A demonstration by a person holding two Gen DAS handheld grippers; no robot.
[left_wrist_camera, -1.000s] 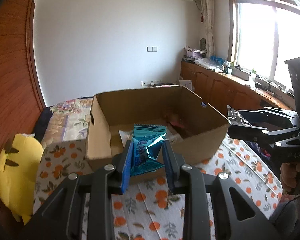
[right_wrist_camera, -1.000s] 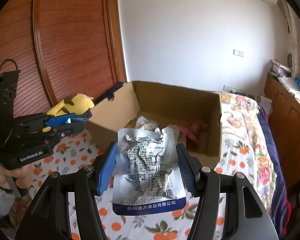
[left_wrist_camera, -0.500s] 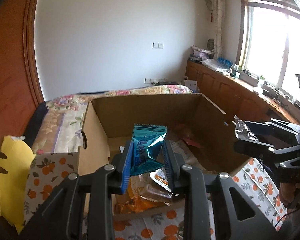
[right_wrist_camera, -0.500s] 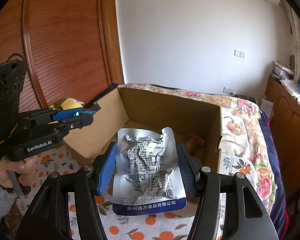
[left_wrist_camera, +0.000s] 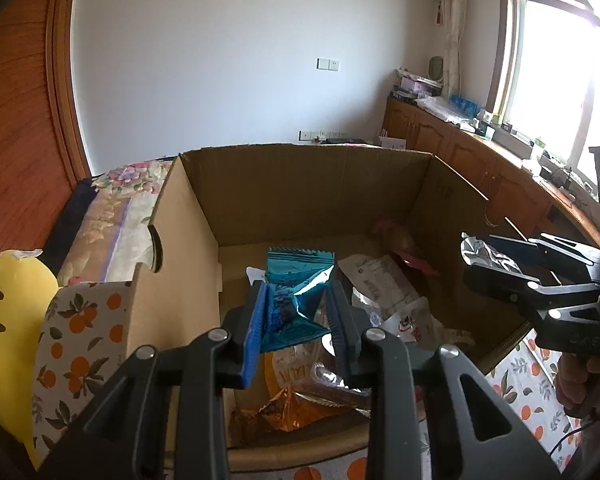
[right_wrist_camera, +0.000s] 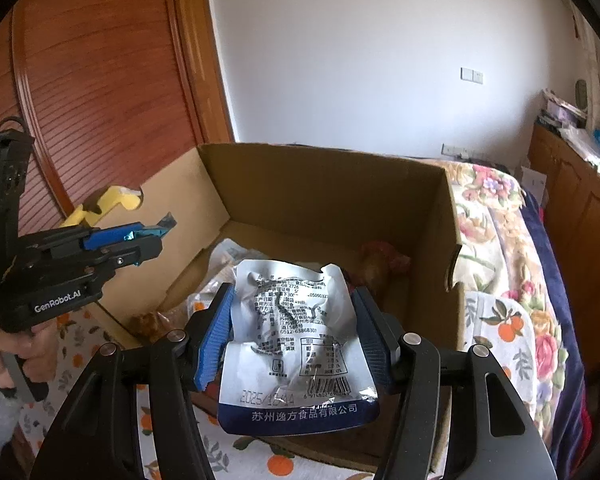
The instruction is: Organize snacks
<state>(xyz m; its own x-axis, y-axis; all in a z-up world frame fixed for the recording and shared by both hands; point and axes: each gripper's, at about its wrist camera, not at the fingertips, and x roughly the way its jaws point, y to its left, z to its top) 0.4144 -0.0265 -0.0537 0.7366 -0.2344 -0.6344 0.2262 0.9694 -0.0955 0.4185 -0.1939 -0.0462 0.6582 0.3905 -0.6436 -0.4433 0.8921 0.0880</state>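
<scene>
**Two packets held over the open box**

The cardboard box [left_wrist_camera: 308, 184] stands open on a cloth printed with oranges [left_wrist_camera: 76, 344], its four walls upright and its top clear. A cut-out handle notch shows in the left wall, and the near rim runs just under both grippers. To the left of the box lies a yellow cushion [left_wrist_camera: 12, 320]; behind it, a flowered bedspread [right_wrist_camera: 496, 216] reaches toward the wooden cabinets [left_wrist_camera: 472, 160].

The left gripper [left_wrist_camera: 296, 312] has its jaws narrow, pinching a teal packet [left_wrist_camera: 296, 288] that stands upright above the box's near-left part. The right gripper [right_wrist_camera: 294, 328] has its jaws about half apart, pressing on both edges of a silver pouch [right_wrist_camera: 296, 340] with a dark blue band at the bottom; it hangs over the near rim.

Inside the box, an orange packet [left_wrist_camera: 288, 396] lies by the near wall, white pouches [left_wrist_camera: 384, 292] sit in the middle, and a pink-wrapped snack [right_wrist_camera: 380, 260] lies at the far right corner. The far left floor is bare.
</scene>
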